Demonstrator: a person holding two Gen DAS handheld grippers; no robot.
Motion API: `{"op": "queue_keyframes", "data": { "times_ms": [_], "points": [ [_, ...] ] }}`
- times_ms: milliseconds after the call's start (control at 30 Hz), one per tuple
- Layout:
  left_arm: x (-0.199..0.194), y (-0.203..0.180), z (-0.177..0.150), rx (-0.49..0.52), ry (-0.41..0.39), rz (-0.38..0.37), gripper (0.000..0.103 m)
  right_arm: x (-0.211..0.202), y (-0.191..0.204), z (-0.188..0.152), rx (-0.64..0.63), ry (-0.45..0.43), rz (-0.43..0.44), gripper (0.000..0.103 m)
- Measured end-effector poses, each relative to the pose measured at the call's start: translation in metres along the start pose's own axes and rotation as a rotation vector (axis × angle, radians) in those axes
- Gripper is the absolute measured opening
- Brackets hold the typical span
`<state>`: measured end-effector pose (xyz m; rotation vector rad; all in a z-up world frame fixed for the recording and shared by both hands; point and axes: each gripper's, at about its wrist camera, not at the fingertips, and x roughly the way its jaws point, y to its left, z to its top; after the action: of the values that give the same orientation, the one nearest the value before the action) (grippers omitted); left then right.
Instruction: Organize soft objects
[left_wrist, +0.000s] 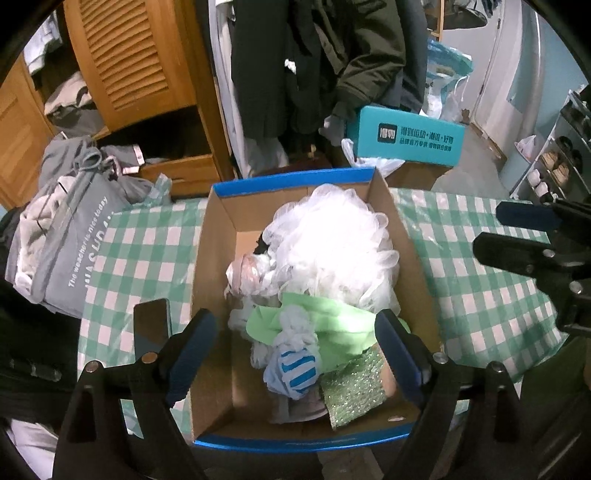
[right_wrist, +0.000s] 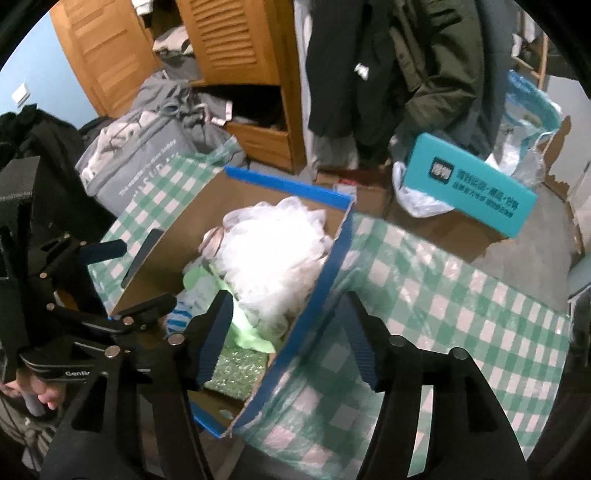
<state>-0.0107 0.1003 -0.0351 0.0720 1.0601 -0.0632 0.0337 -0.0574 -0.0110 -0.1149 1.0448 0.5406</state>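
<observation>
A blue-rimmed cardboard box (left_wrist: 216, 280) (right_wrist: 314, 291) stands on the green checked tablecloth. It holds a white mesh bath pouf (left_wrist: 332, 240) (right_wrist: 269, 254), a light green cloth (left_wrist: 328, 325), a blue striped sock (left_wrist: 295, 369), a glittery green sponge (left_wrist: 354, 387) (right_wrist: 236, 369) and a crumpled plastic bag (left_wrist: 247, 277). My left gripper (left_wrist: 295, 354) is open and empty above the box's near end. My right gripper (right_wrist: 288, 339) is open and empty, straddling the box's right wall. The right gripper also shows at the right edge of the left wrist view (left_wrist: 524, 236).
A dark phone (left_wrist: 152, 325) lies on the cloth left of the box. A grey bag of clothes (left_wrist: 74, 251) (right_wrist: 144, 166) sits at the table's left. A teal box (left_wrist: 406, 134) (right_wrist: 469, 188), hanging coats and a wooden wardrobe (left_wrist: 129, 55) stand behind.
</observation>
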Motion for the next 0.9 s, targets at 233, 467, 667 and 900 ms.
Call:
{"op": "queue_keyframes", "data": {
  "times_ms": [233, 467, 667, 900],
  "points": [
    [-0.014, -0.011, 0.007, 0.013, -0.061, 0.01, 0.1, -0.024, -0.016, -0.004, 0.027, -0.069, -0.037, 0.064],
    [-0.025, -0.026, 0.013, 0.038, -0.115, 0.043, 0.101, -0.043, -0.033, -0.01, 0.06, -0.117, -0.068, 0.066],
    [-0.023, -0.04, 0.014, 0.07, -0.115, 0.064, 0.101, -0.049, -0.044, -0.015, 0.075, -0.14, -0.089, 0.067],
    [-0.029, -0.055, 0.017, 0.106, -0.138, 0.071, 0.101, -0.045, -0.061, -0.019, 0.103, -0.132, -0.102, 0.067]
  ]
}}
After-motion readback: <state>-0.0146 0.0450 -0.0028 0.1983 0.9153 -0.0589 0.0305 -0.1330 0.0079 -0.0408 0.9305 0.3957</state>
